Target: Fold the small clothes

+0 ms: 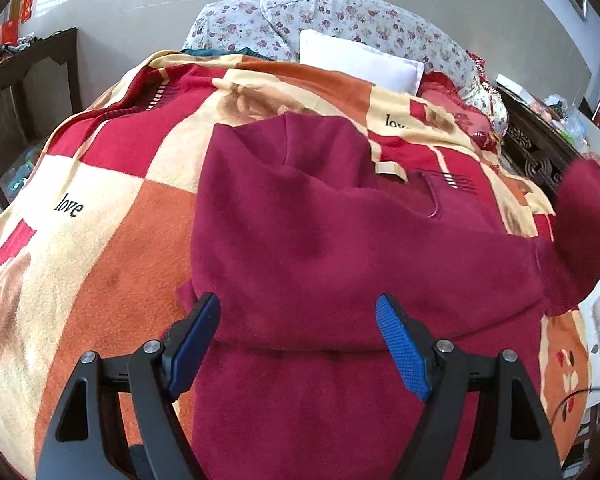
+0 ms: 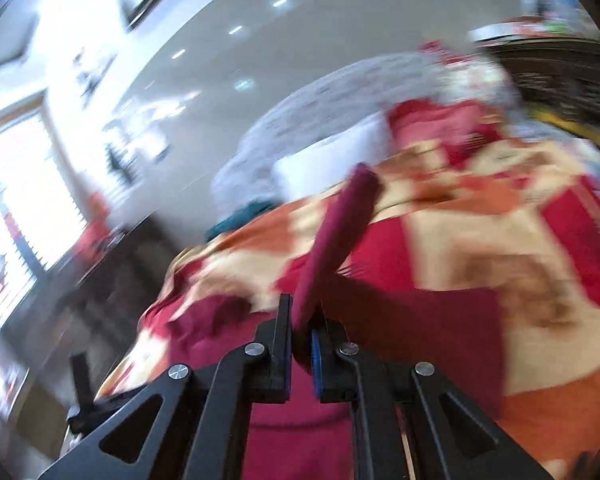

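Two grippers: both in frame, one spread and unloaded, one clamped on cloth.
Blanket [image 1: 112, 248]: checked red, orange and cream, printed "love", covers the bed and carries the garment; the right wrist view is motion-blurred but shows the same blanket [image 2: 480, 240].
Garment [image 1: 320, 248]: dark red fleece top, lies spread on the blanket ahead of and beneath the left claw, body partly doubled over with a fold edge running across just past the blue pads; the collar with a cream label faces the far end of the bed.
Garment, right view [image 2: 400, 312]: a sleeve rises from the bed as a narrow strip and runs straight into the right claw.
Sleeve seen from left wrist [image 1: 584, 216]: lifted off the bed at the right edge of the picture, well apart from the left claw.
Quilt [image 1: 340, 20]: floral, bundled at the head of the bed beyond the garment.
Pillow [image 1: 360, 64]: white, rests against the quilt.
Left gripper [image 1: 298, 344]: fingers set wide, blue pads [image 1: 402, 352] either side of the garment's near portion, nothing between them gripped; contact with the cloth cannot be told.
Right gripper [image 2: 302, 336]: fingers drawn nearly together, pinching the sleeve between them.
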